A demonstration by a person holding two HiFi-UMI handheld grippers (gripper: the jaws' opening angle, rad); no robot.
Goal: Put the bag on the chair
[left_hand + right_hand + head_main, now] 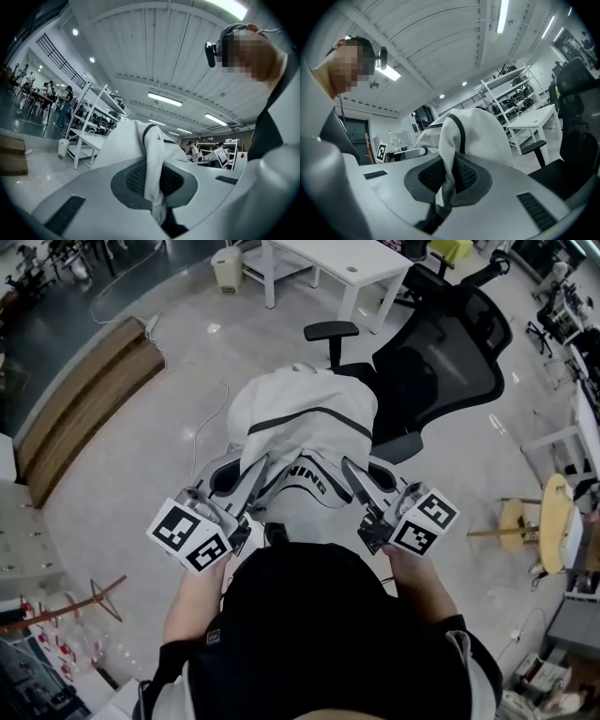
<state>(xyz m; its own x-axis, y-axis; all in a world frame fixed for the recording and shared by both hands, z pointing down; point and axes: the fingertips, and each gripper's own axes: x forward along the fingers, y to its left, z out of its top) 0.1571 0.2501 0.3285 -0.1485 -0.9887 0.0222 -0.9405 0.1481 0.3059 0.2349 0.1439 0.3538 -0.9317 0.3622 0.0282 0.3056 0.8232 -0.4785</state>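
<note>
A white bag with dark trim hangs in the air between my two grippers, just in front of the black mesh office chair. My left gripper is shut on the bag's left strap. My right gripper is shut on the right strap. In both gripper views the white fabric rises from between the closed jaws. The bag's far end overlaps the chair's seat edge; whether it touches I cannot tell. The chair's left armrest stands beyond the bag.
A white desk and a small bin stand behind the chair. Wooden steps run along the left, with a cable on the floor. A round stool and shelving are at the right.
</note>
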